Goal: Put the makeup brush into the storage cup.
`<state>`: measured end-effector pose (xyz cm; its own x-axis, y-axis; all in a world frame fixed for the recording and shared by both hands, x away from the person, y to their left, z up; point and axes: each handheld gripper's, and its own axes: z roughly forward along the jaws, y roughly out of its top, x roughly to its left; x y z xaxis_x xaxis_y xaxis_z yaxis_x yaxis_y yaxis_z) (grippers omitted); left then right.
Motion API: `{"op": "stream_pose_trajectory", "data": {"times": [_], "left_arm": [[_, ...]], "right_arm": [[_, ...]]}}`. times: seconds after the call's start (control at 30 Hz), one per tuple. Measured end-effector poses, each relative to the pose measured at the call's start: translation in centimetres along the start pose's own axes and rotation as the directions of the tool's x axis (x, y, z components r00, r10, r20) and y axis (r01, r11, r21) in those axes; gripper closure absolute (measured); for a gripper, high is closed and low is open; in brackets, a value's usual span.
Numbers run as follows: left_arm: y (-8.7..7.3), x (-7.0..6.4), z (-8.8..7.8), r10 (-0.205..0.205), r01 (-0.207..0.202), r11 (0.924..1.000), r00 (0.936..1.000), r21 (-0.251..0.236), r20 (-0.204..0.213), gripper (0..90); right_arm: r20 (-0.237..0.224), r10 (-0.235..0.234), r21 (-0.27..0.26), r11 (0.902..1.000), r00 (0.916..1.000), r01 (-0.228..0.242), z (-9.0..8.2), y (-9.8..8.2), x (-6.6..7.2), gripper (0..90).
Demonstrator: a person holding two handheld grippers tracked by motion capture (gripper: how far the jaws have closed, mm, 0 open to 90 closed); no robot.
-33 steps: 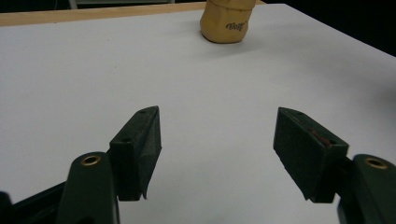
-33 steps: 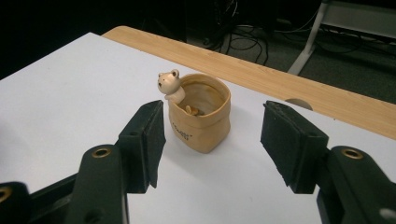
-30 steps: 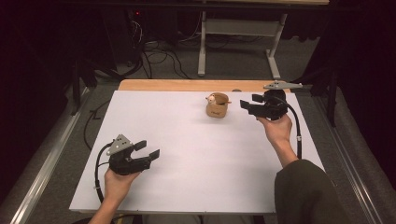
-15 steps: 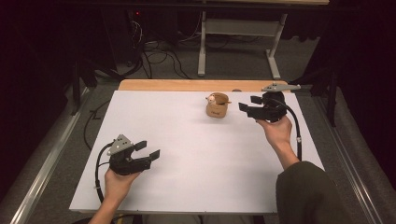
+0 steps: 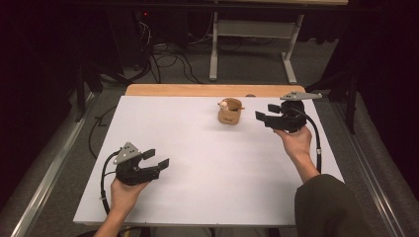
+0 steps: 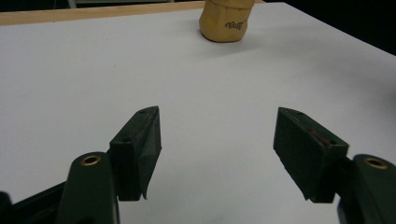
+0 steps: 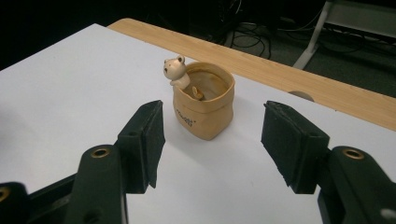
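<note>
We are looking at a small tan pot (image 5: pixel 230 112) shaped like a paper sack, and it is standing upright on the white desk (image 5: pixel 207 163), near the far edge where a strip of bare wood is showing. Its long axis is running straight up from the desk, and its open mouth is facing the ceiling. A little pale bear figure (image 7: pixel 176 71) is leaning on the rim of the pot; in the high view it is sitting on the rim's left side, away from the right hand-held gripper. In the right gripper view the lettering on the pot's wall is facing toward that camera and slightly to its left.

We are holding the right hand-held gripper (image 5: pixel 269 113) just beside the pot, on its right in the high view, and pointing it at the pot. Its jaws are standing spread wide and gripping nothing. In its own view the pot is lying ahead of the two pads and between their lines, without touching either.

We are holding the left hand-held gripper (image 5: pixel 156 159) well apart from the pot, near the desk's front left part. Its jaws are also spread and empty, with bare white surface between them, and they are aiming toward the pot, which is showing at the top of the left gripper view (image 6: pixel 226 23).
</note>
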<state>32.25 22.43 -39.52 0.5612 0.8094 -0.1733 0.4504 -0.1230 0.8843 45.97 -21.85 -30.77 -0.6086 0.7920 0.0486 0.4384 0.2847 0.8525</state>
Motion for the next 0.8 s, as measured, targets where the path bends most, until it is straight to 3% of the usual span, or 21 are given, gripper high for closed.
{"op": "stream_pose_trajectory", "data": {"times": [0.8], "left_arm": [[0.0, 0.0, 0.1, 0.000, 0.000, 1.0000, 1.0000, 0.003, 0.000, 32.7]], "right_arm": [[-0.006, 0.019, -0.009, 0.9998, 0.9998, -0.019, -0.9, -1.3, 0.0, 41.3]]}}
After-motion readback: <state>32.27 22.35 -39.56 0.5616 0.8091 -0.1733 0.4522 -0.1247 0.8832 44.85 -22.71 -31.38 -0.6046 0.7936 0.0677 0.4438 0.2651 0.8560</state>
